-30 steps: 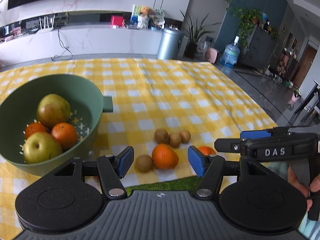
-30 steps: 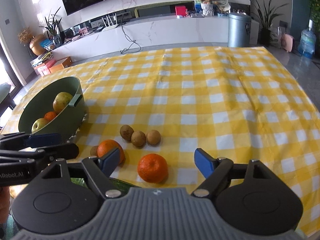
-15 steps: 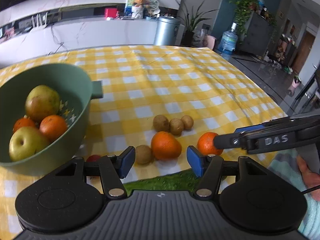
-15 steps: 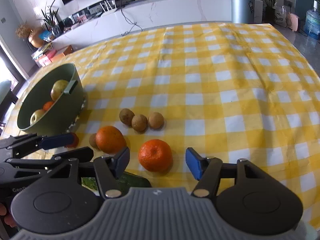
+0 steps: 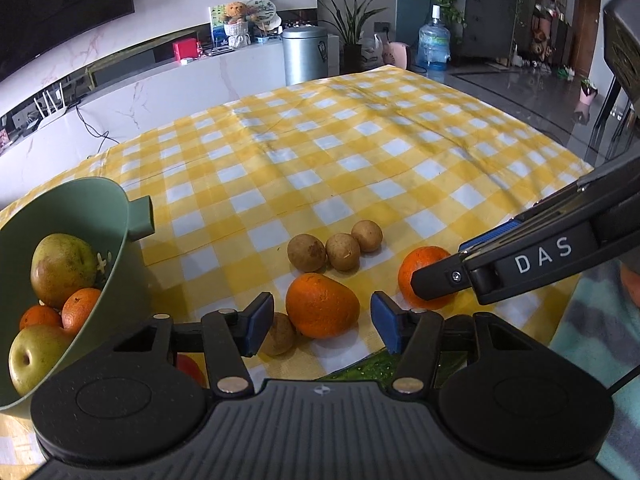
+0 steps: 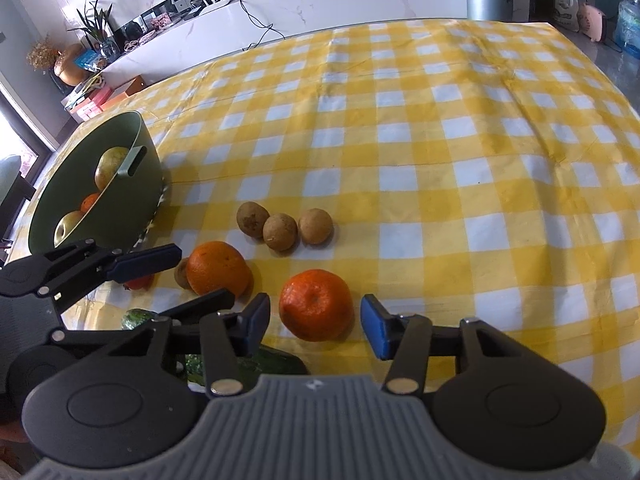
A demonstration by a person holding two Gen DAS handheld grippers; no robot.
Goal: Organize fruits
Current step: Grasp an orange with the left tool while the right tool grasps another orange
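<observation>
Each gripper has an orange framed between its fingers, and that pairing decides the next move. The left gripper [image 5: 318, 322] points down at the left orange [image 5: 322, 306], which lies straight ahead in the gap, a little nearer the right pad; its long axis runs across the jaws, bulging toward the left. The jaws have just been closing, yet a gap shows on both sides, so nothing is held. A small brown fruit [image 5: 280, 334] sits just beside that orange, close to the left pad, and could get nudged or pinched along with it.

The right gripper [image 6: 316, 326] is lined up on the right orange [image 6: 316, 304], round and centred between the pads. Its jaws have just been closing too, narrower than the left's, with thin gaps either side and no visible contact.

The bowl [image 5: 100, 208] stands to the left, nearer the left hand, already holding pears and oranges. Three brown fruits [image 6: 284, 226] lie beyond on the cloth [image 6: 440, 140]
</observation>
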